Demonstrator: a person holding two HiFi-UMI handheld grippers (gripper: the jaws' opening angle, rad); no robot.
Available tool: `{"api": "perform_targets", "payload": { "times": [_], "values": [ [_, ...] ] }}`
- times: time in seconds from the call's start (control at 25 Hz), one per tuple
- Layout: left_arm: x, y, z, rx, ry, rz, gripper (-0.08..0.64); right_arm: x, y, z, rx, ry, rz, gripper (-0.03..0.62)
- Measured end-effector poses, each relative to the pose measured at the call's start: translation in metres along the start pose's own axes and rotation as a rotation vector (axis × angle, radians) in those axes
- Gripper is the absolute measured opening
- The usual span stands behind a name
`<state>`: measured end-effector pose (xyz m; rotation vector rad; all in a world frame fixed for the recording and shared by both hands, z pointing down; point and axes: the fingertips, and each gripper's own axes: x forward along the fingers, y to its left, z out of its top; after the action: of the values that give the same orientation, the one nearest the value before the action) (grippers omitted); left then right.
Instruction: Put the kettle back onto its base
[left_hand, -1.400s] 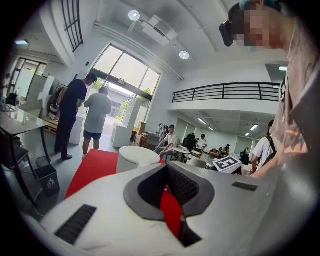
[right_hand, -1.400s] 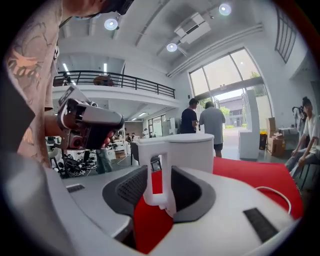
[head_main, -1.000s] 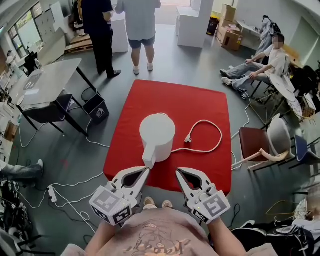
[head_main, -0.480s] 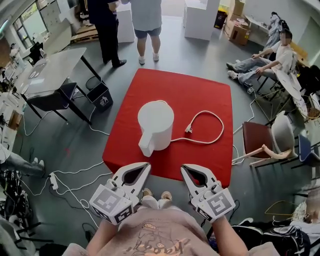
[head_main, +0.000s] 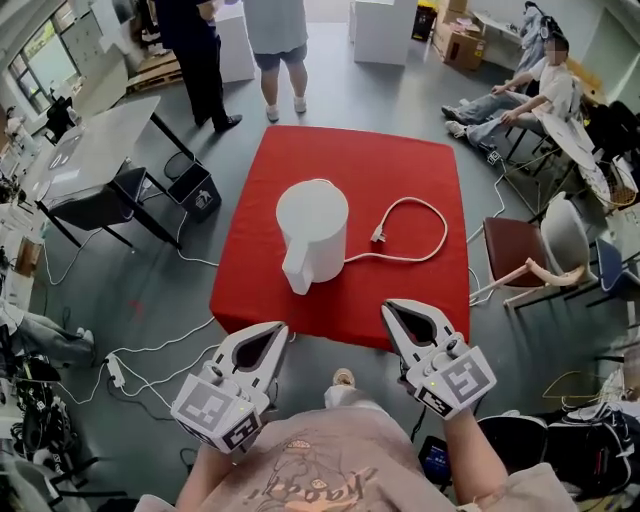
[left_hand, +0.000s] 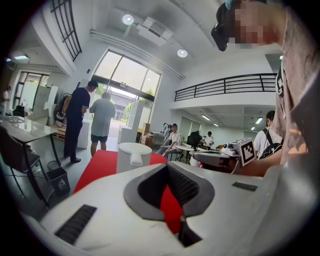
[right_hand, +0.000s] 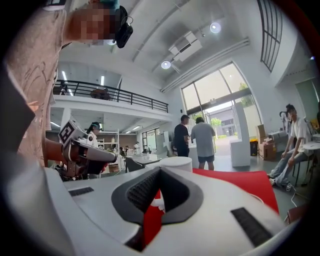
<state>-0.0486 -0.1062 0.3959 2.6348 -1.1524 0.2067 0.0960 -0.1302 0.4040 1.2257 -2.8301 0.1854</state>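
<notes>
The white plastic kettle (head_main: 312, 235) stands on the red square table (head_main: 420, 290), its base probably hidden beneath. The left gripper (head_main: 279, 327) and right gripper (head_main: 389, 306), both clenched empty, have drawn back off the table's near edge.

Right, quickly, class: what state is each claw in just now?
Left claw: closed, holding nothing.
Right claw: closed, holding nothing.

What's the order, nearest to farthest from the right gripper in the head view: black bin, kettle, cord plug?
1. Plug: on the red cloth, just ahead of the right gripper.
2. Kettle: ahead and to the left, mid-cloth.
3. Black bin: on the floor, past the cloth's left edge.
</notes>
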Motion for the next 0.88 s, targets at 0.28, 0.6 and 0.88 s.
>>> {"api": "perform_targets", "payload": {
  "times": [0.28, 0.6, 0.88],
  "values": [
    [-0.031, -0.003, -0.007, 0.009, -0.016, -0.024, 0.002, -0.013, 0.031, 0.005, -0.002, -0.018, 0.004, 0.001],
    [-0.067, -0.041, -0.009, 0.028, -0.048, -0.105, 0.002, -0.048, 0.091, 0.015, -0.062, 0.012, 0.032, 0.002],
    [-0.118, -0.072, -0.023, 0.029, -0.043, -0.167, 0.001, -0.08, 0.156, 0.02, -0.071, 0.029, 0.034, 0.002]
  ]
}}
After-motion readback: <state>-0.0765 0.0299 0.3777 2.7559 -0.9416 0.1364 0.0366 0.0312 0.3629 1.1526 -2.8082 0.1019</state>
